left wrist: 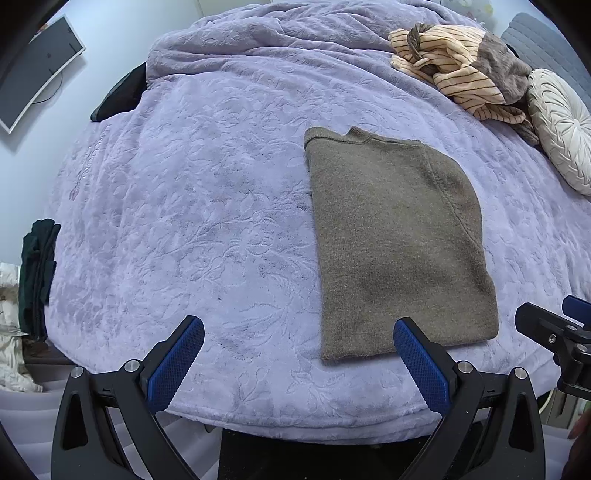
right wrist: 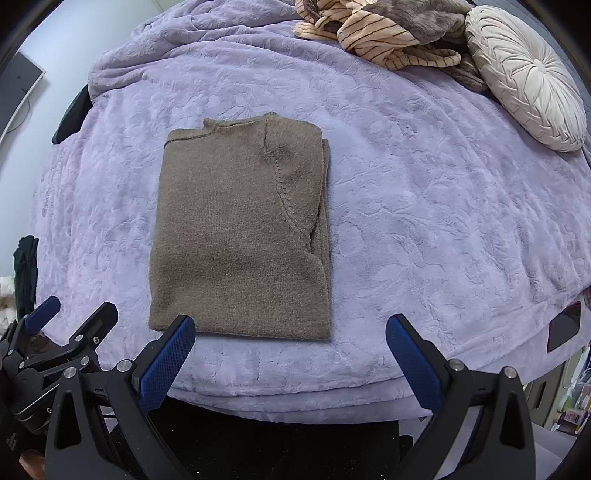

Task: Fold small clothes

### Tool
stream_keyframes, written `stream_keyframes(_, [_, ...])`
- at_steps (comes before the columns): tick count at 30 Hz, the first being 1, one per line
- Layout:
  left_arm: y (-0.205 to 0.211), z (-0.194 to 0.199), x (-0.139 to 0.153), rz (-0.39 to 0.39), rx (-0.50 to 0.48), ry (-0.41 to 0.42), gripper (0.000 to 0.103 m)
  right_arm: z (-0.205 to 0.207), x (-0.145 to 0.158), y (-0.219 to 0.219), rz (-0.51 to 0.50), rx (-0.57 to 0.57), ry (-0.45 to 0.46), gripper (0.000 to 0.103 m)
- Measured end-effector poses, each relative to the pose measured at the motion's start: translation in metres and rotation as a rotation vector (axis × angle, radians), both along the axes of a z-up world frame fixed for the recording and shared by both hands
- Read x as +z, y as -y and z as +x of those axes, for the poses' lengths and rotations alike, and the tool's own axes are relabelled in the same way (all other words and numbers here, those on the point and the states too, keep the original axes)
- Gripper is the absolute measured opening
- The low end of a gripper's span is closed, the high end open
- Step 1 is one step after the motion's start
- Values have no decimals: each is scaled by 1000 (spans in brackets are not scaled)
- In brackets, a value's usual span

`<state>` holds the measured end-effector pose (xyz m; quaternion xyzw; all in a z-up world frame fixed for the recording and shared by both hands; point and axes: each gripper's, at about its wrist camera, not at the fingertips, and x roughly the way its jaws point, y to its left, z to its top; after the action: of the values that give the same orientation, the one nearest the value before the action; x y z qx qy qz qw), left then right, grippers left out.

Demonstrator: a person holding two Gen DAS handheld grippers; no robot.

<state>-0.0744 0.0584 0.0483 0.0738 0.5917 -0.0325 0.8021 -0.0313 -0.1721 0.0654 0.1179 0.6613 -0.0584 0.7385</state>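
Note:
A brown knitted sweater (left wrist: pixel 399 240) lies folded into a flat rectangle on the lilac bed cover (left wrist: pixel 203 206); it also shows in the right wrist view (right wrist: pixel 240 232). My left gripper (left wrist: pixel 299 332) is open and empty above the bed's near edge, with the sweater's near hem by its right finger. My right gripper (right wrist: pixel 290 330) is open and empty at the sweater's near hem, not touching it. The right gripper's tip shows at the right edge of the left wrist view (left wrist: pixel 554 325), and the left gripper shows at the lower left of the right wrist view (right wrist: pixel 70 325).
A crumpled striped cream and grey garment (left wrist: pixel 465 70) lies at the far right of the bed (right wrist: pixel 388 33), next to a round pleated cushion (left wrist: pixel 561 129) (right wrist: pixel 528 77). Dark clothes (left wrist: pixel 37 273) hang at the left. A monitor (left wrist: pixel 33 70) stands by the wall.

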Motion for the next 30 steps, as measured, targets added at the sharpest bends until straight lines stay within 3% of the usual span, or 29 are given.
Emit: stream_keyframes(30, [-12, 7, -3, -35, -6, -23, 103, 2, 1, -6, -10, -6, -6, 103])
